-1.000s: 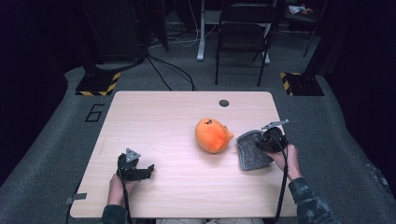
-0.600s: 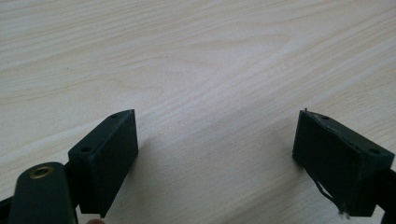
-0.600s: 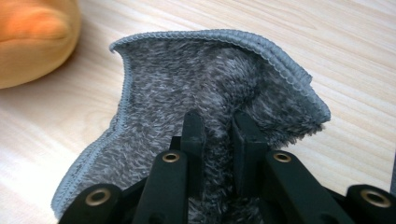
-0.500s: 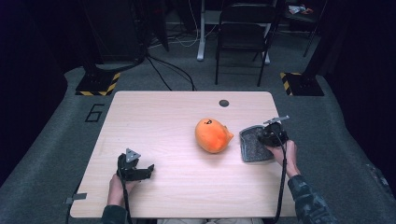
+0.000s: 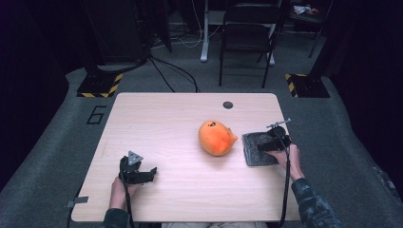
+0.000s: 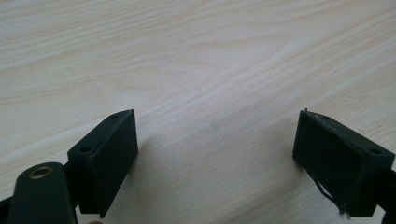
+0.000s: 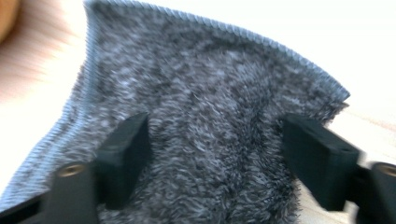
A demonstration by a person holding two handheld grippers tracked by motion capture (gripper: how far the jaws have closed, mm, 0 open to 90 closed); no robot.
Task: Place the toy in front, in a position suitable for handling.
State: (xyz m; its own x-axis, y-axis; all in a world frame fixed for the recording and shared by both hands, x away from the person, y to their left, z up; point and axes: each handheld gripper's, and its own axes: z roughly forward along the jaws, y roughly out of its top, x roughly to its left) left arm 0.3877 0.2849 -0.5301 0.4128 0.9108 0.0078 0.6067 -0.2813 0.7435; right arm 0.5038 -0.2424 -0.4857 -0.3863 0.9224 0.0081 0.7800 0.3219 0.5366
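**Grey cloth set down flat as right jaws open**

Lowered since a second ago, the right gripper (image 5: 269,144) now sits down on the grey cloth (image 5: 259,149), which was bunched and lifted at its jaws then and now lies spread flat on the table (image 5: 161,118). Its jaws have just been opening: in the right gripper view they stand wide apart over the fuzzy fabric (image 7: 205,121), one black jaw at each side, and the cloth lies loose between them, no longer pinched. The cloth's stitched edge runs along the top of that view, with pale wood beyond it.

From the table's middle the cloth lies at about 3 o'clock, near the right edge. An orange plush toy (image 5: 216,137) rests just beside it, at the cloth's 9 o'clock; whether the two touch is hard to tell. A small dark round hole (image 5: 228,105) sits in the tabletop at the toy's 12 o'clock, near the far edge.

At about 7 o'clock from the table's middle, the left gripper (image 5: 145,173) has kept its place, well apart from toy and cloth. In the left gripper view its jaws are spread wide over bare wood (image 6: 210,70), grasping nothing.
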